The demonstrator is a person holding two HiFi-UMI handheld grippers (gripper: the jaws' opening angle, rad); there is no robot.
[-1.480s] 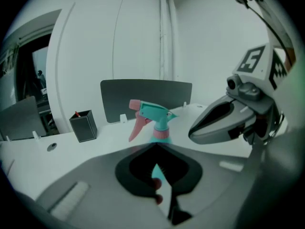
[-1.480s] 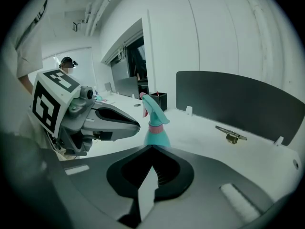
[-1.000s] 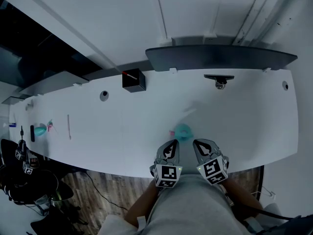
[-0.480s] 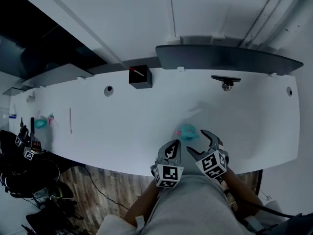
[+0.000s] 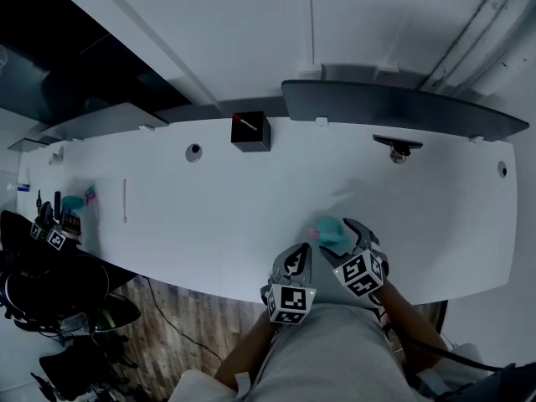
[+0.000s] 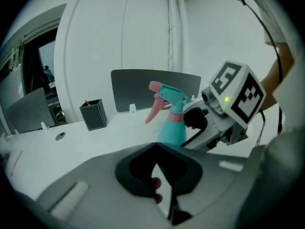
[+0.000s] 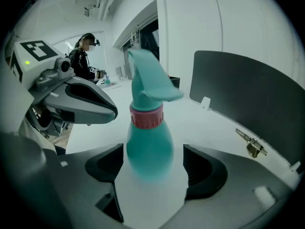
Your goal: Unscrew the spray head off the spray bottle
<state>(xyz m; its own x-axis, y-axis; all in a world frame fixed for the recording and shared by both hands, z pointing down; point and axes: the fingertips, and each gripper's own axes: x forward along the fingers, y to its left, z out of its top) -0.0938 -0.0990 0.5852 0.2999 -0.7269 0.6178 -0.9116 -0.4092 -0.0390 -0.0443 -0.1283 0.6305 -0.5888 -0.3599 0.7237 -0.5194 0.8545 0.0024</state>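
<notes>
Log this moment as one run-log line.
right hand-held gripper: open, jaws just opened, straddling spray bottle, not gripping | left hand-held gripper: shut | spray head: attached

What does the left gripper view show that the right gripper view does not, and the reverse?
Left gripper view only: the left gripper seen shut from behind, the pink trigger, a black pen holder. Right gripper view only: the right gripper, jaws just opened, flanking the spray bottle without pressing it; a distant person; a metal fitting. Both: the spray bottle, its pink collar, the grey divider.
</notes>
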